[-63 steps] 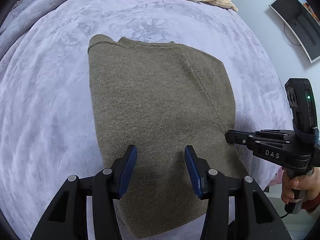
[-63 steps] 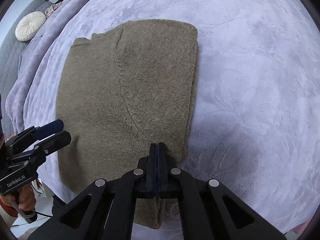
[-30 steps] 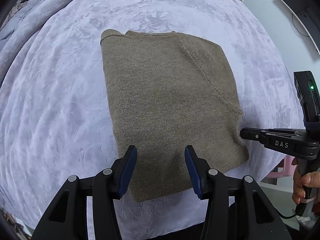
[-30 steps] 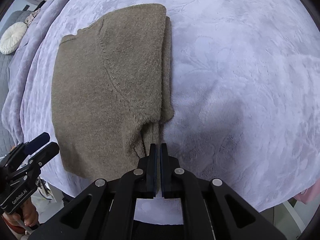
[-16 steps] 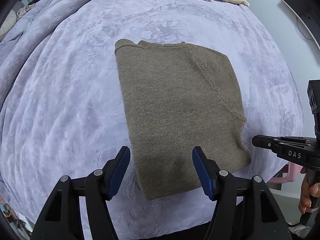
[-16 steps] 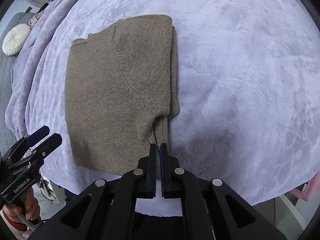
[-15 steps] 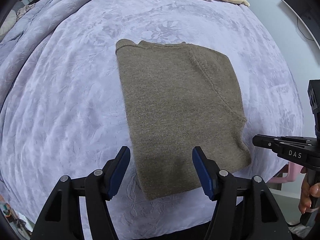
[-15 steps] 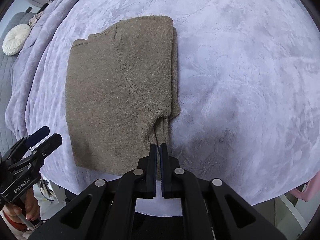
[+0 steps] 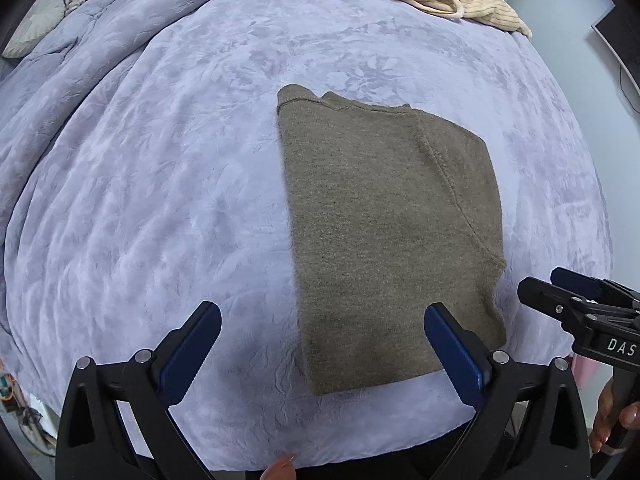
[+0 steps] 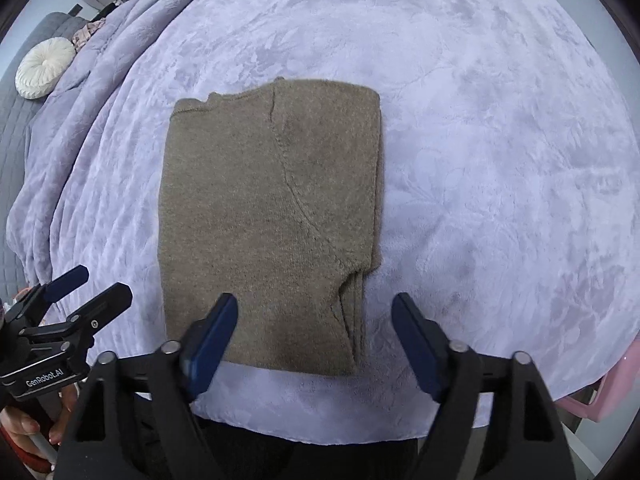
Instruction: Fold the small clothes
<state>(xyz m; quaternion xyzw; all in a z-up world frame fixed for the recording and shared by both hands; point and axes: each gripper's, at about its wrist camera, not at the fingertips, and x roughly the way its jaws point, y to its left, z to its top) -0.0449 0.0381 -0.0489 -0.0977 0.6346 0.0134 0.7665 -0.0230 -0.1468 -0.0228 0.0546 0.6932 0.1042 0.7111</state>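
Both the left gripper [image 9: 322,350] and right gripper [image 10: 314,338] hover, jaws opening and empty, over the soft, floppy olive knit sweater [image 10: 268,216] near the bed's [image 10: 500,160] front edge, best pinched at its hem corners.

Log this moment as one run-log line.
olive knitted sweater: folded, flat on lavender bedspread | left gripper: opening, empty | right gripper: opening, empty

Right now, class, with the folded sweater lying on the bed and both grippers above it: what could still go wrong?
1. The olive sweater lies close to the near edge of the lavender blanket; a nudge might slide it off.
2. Stacked layers show along its right edge; another fold could let them slip apart.
3. The left gripper and right gripper are opening with nothing gripped, so a careless pad could snag the knit.
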